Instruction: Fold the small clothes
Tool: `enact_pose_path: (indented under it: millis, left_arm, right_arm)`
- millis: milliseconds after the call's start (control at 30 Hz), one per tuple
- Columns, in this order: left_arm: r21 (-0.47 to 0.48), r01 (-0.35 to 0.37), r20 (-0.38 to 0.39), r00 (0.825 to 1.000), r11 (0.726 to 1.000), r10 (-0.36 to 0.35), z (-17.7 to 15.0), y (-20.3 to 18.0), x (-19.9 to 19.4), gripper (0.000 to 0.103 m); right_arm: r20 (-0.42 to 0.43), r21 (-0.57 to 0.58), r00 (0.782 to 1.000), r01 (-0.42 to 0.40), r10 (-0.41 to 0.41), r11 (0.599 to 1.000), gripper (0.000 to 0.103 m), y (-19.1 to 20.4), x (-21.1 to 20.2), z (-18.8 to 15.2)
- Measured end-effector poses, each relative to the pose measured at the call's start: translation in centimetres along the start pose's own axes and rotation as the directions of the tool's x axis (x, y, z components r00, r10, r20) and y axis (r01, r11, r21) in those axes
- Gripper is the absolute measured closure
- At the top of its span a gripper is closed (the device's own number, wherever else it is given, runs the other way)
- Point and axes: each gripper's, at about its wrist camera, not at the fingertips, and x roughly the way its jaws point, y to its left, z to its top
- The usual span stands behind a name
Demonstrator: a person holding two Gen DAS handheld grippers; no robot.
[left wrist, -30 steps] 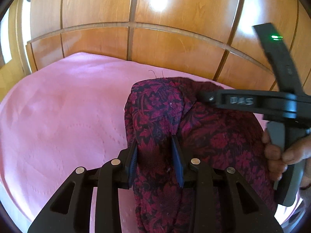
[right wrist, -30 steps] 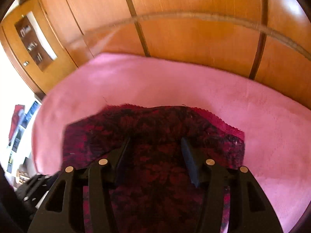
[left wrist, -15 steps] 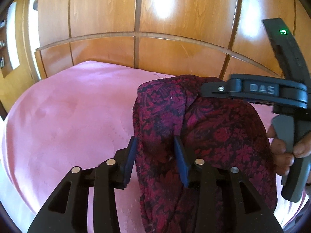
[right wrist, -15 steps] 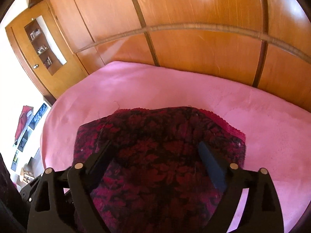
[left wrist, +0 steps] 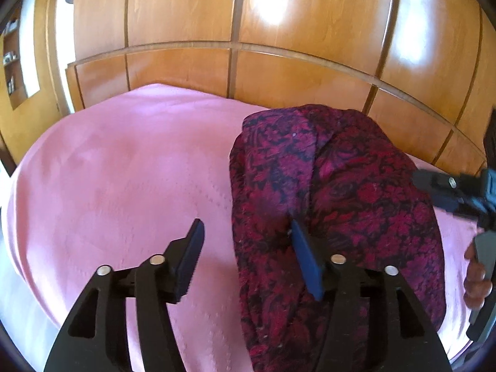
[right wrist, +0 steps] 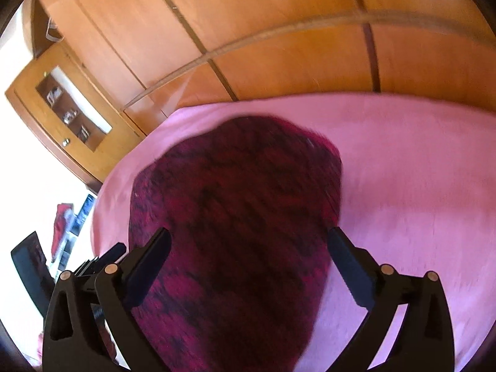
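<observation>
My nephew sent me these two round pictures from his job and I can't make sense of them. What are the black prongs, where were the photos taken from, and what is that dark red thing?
There is no robot here. A person holds a two-fingered tool in each hand, and each tool carries a wide-angle camera looking forward along its fingers; that is why the pictures look round and bent.

One picture is from the left hand-held gripper, the other from the right hand-held gripper. The black prongs at the bottom are each tool's own fingers. In the left view you also see the other tool and the person's hand at the right edge.

The dark red thing is a flowered garment lying on a pink bedspread, with wooden panels behind. Both grippers are open, so nothing is held. The right view is blurred.
</observation>
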Motion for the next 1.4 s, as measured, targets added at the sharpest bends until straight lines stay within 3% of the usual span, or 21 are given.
enact_pose_path:
  millis: [133, 200, 333, 500, 567, 667, 733, 767, 833, 1000, 1100, 1133, 1167, 1267, 1300, 1400]
  left_arm:
    - [0.004, 0.046, -0.022, 0.999, 0.999, -0.046, -0.3, 0.9, 0.6, 0.044]
    - [-0.016, 0.073, -0.033, 0.997, 0.997, -0.074, -0.3, 1.5, 1.1, 0.039]
    - [-0.107, 0.189, -0.066, 0.978, 0.976, -0.197, -0.2, 3.6, 2.5, 0.038]
    - [-0.148, 0.282, -0.066, 0.954, 0.948, -0.294, -0.6, 5.1, 3.6, 0.038]
    - [-0.179, 0.324, -0.070, 0.937, 0.929, -0.341, -0.8, 5.8, 4.2, 0.038]
    - [-0.254, 0.409, -0.071, 0.896, 0.877, -0.438, -1.1, 7.1, 5.3, 0.038]
    - [-0.309, 0.480, -0.061, 0.852, 0.821, -0.520, -1.6, 7.9, 6.0, 0.039]
    - [-0.327, 0.504, -0.056, 0.834, 0.799, -0.549, -1.7, 8.0, 6.2, 0.039]
    - [-0.361, 0.562, -0.034, 0.790, 0.745, -0.612, -2.0, 7.9, 6.3, 0.043]
    - [-0.325, 0.611, -0.023, 0.758, 0.722, -0.652, -1.3, 5.0, 5.1, 0.043]
    - [-0.270, 0.663, -0.039, 0.717, 0.698, -0.696, -0.2, 1.2, 4.7, 0.047]
    - [-0.238, 0.694, -0.056, 0.689, 0.680, -0.722, 0.4, -0.9, 4.6, 0.049]
    - [-0.203, 0.706, -0.072, 0.680, 0.678, -0.730, 1.0, -2.9, 4.5, 0.049]
    - [-0.110, 0.748, -0.140, 0.640, 0.655, -0.755, 2.8, -10.0, 5.1, 0.049]
    - [-0.087, 0.767, -0.168, 0.618, 0.636, -0.768, 3.5, -13.0, 5.5, 0.049]
    - [0.008, 0.791, -0.238, 0.596, 0.612, -0.767, 4.9, -21.3, 5.9, 0.049]
  right_arm:
    - [-0.033, 0.106, 0.995, -0.092, 0.096, 0.990, 0.002, -2.7, 0.4, -1.4]
    - [-0.030, 0.160, 0.988, -0.145, 0.151, 0.977, 0.002, -3.8, 0.7, -1.7]
    - [-0.044, 0.223, 0.967, -0.235, 0.250, 0.946, 0.002, -5.0, 2.1, -1.5]
    - [-0.065, 0.295, 0.911, -0.373, 0.408, 0.880, 0.002, -6.0, 5.0, -1.1]
    - [-0.060, 0.298, 0.898, -0.401, 0.437, 0.866, 0.002, -5.9, 5.6, -0.8]
    - [-0.062, 0.284, 0.891, -0.417, 0.450, 0.863, 0.002, -5.1, 6.7, -0.2]
    - [-0.080, 0.273, 0.895, -0.404, 0.439, 0.873, 0.002, -4.5, 7.1, 0.2]
    - [-0.081, 0.264, 0.897, -0.401, 0.434, 0.877, 0.005, -4.1, 6.9, 0.4]
    - [-0.070, 0.237, 0.906, -0.392, 0.418, 0.889, 0.020, -3.5, 6.0, 0.5]
    - [0.000, 0.145, 0.916, -0.398, 0.402, 0.906, 0.028, -1.5, 1.1, 0.0]
    - [0.075, 0.113, 0.921, -0.389, 0.382, 0.914, 0.028, -1.8, -3.2, -0.4]
    - [0.100, 0.109, 0.923, -0.381, 0.371, 0.918, 0.029, -2.2, -4.6, -0.5]
    - [0.125, 0.108, 0.925, -0.371, 0.358, 0.922, 0.029, -2.7, -6.1, -0.7]
    - [0.216, 0.120, 0.936, -0.309, 0.279, 0.944, 0.029, -5.6, -11.4, -1.4]
    - [0.259, 0.143, 0.936, -0.279, 0.237, 0.950, 0.029, -7.4, -13.6, -1.7]
    - [0.344, 0.216, 0.929, -0.222, 0.139, 0.951, 0.029, -11.7, -18.3, -3.1]
